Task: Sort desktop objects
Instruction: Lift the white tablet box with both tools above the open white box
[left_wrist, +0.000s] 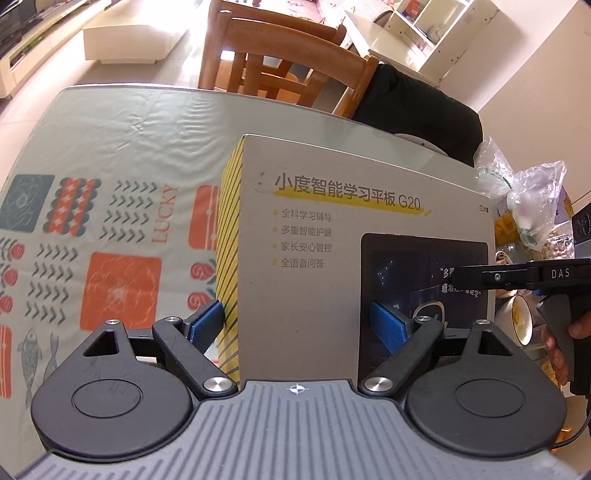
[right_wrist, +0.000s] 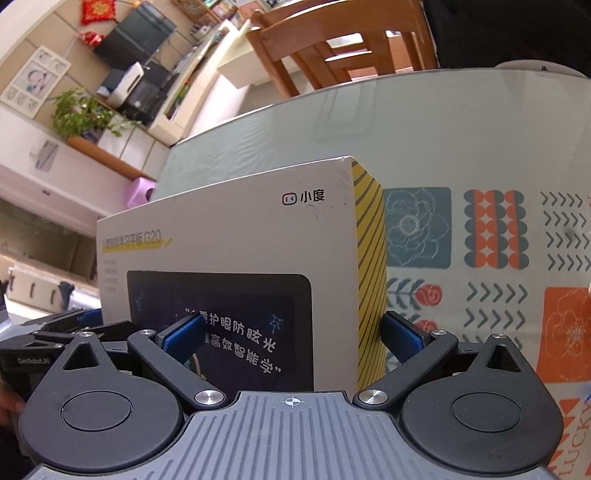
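Left gripper: nearest item in the left wrist view. Blue pads set wide, one on the yellow-striped side of the box, the other against its printed face. Pinching the box across one end; contact looks firm but the far pad's seating is partly hidden.

Right gripper: nearest item in the right wrist view. Jaws likewise spread wide and closed on the other end of the same box, one pad on the tablet picture, one at the striped side.

Box: grey tablet carton with yellow-striped edges, held between both grippers over the table, broad face toward the cameras. Whether its lower edge touches the table cannot be told.

Table: glass over a patterned cloth; the stretch beyond the box bare.

Clutter: plastic bags and a bowl at the table's right side, just beyond the box, unsorted.

Chairs: wooden, past the far table edge.

Status, by judgement: sorting is underway. Box is in hand, not yet set at a destination; bags and bowl appear untouched. Remaining: place the box, then deal with the right-side items.
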